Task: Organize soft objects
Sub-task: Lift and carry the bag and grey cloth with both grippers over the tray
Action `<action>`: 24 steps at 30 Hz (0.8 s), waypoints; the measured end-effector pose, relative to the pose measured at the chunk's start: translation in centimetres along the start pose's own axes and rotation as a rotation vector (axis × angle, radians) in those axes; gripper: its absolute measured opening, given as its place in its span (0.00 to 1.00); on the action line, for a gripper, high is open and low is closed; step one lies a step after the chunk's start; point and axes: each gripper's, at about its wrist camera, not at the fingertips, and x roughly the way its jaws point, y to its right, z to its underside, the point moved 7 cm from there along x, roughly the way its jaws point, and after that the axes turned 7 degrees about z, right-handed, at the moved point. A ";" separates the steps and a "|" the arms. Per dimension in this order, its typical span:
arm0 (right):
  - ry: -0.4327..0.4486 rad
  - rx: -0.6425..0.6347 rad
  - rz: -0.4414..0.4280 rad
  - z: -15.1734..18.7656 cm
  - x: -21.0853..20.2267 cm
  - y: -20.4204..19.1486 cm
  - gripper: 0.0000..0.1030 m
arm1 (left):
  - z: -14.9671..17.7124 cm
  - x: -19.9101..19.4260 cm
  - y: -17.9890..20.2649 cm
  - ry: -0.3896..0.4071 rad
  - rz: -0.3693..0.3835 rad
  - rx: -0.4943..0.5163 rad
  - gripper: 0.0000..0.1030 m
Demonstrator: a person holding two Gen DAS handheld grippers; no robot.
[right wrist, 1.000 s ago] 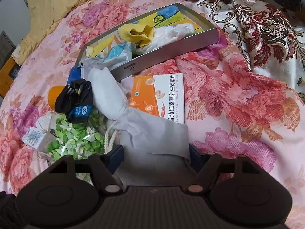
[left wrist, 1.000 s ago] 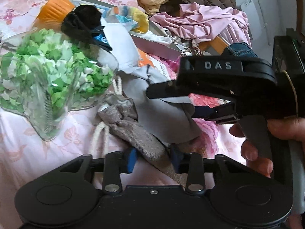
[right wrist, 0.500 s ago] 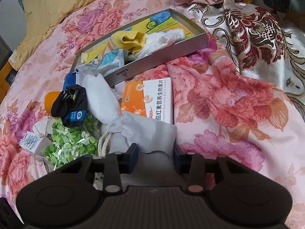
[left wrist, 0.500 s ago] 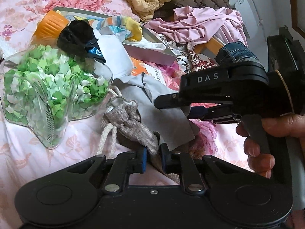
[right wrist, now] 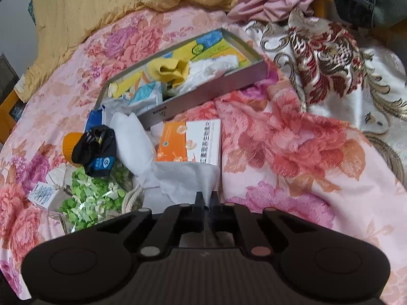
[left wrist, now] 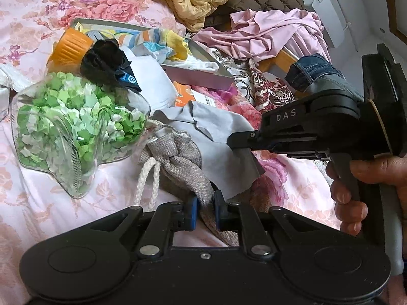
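Nearest in the left wrist view, the left claw (left wrist: 204,209) has just been closing and now pinches the near end of the beige drawstring pouch (left wrist: 178,157). The pouch's long axis runs away from that claw and slightly leftward, toward the glass bottle, its white cord (left wrist: 148,178) trailing to the left on the bed (left wrist: 38,203).

In its own view, the right claw (right wrist: 207,207) has also just been closing and is now shut on the near edge of the grey cloth (right wrist: 183,180). The cloth stretches straight ahead of it, toward the orange-and-white box (right wrist: 193,145). Seen from the left, the right claw (left wrist: 232,142) comes in from the right side and grips the cloth (left wrist: 218,132) where it drapes over the pouch, so the two pieces overlap. Judging by this, separating them means pulling the claws apart, left keeping the pouch, right taking the cloth.

Counting outward: one pouch, one grey cloth, one clear bottle of green paper stars (left wrist: 71,127), one black sock (left wrist: 106,61) resting on it, one white cloth (right wrist: 132,137) beside it. Further back lies one grey tray (right wrist: 208,89) holding one yellow piece (right wrist: 170,71) and one white piece (right wrist: 216,66), plus some printed items I cannot count. Farthest, a pink garment (left wrist: 267,35) and a yellow blanket (right wrist: 89,7) are heaped at the bed's far side.
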 end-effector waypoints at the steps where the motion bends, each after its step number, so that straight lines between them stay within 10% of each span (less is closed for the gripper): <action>1: 0.014 -0.004 0.007 -0.1 -0.2 0.1 0.04 | 0.0 -0.2 0.0 0.004 -0.008 0.004 0.12; 24: 0.262 -0.104 -0.024 -1.6 -4.6 -1.5 0.04 | -3.0 -5.2 2.4 0.200 -0.285 0.335 0.07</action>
